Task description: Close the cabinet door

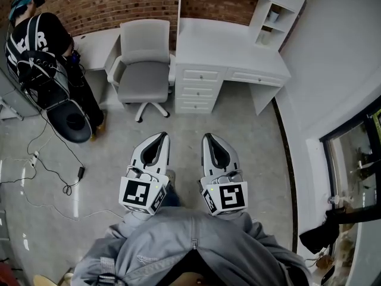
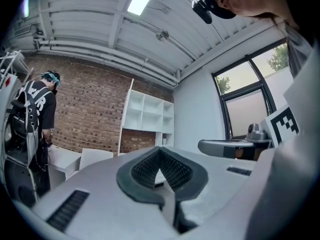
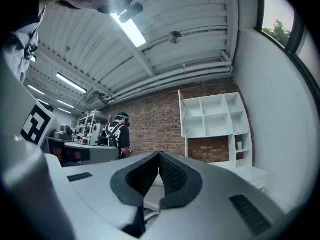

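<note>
A wide grey floor (image 1: 250, 136) filled most of the head view, ending at a red brick wall (image 1: 107, 2). Against that wall stood a white desk unit (image 1: 226, 46) with a stack of drawers (image 1: 199, 88) below and open shelves (image 3: 215, 116) above. This was the likeliest home of the cabinet door. A thin white panel (image 3: 183, 114) at the left edge of the upper shelves may have been that door standing ajar, though this could not be told for sure. A grey office chair (image 1: 143, 70) sat just left of the unit, and another person (image 1: 41, 40) in dark clothes stood well off to the left. At the bottom of the view, the wearer in a grey jacket (image 1: 190, 249) held both tools side by side, pointing level toward the desk and well short of it. The left gripper (image 1: 162, 134) had its ribbed jaws pressed together with nothing between them. The right gripper (image 1: 208, 137) was likewise fully closed and empty. The task appeared to be at the approach stage, with nothing yet touched. The next move would likely call for walking closer, raising one gripper to the door's free edge, and pushing it flat.
</note>
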Available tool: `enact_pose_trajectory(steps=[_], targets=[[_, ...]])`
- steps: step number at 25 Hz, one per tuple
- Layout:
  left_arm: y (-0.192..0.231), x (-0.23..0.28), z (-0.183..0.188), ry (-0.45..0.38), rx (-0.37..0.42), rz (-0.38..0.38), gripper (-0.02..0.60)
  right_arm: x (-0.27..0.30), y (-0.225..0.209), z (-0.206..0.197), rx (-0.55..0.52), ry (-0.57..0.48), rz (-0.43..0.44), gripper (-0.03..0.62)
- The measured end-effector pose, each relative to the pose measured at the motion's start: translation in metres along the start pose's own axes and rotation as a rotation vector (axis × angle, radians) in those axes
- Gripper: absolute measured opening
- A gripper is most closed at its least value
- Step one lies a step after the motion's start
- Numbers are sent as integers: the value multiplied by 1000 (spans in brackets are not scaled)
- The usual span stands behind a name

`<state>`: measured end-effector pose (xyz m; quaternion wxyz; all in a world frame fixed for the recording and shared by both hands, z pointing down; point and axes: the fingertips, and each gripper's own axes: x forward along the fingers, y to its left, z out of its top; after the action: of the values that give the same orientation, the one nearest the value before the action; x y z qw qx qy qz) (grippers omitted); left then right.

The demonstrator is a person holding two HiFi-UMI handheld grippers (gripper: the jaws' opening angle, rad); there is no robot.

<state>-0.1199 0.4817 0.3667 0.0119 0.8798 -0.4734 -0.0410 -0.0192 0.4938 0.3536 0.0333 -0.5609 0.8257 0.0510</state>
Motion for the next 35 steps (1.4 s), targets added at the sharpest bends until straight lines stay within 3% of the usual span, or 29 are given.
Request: enact_pose_trajectory(steps=[22, 35], targets=[[103, 168, 20, -22, 25, -80, 3, 181, -71, 5, -25, -58, -65, 26], [159, 228, 19, -23, 17, -108, 3, 264, -83, -5, -39, -49, -78, 26]])
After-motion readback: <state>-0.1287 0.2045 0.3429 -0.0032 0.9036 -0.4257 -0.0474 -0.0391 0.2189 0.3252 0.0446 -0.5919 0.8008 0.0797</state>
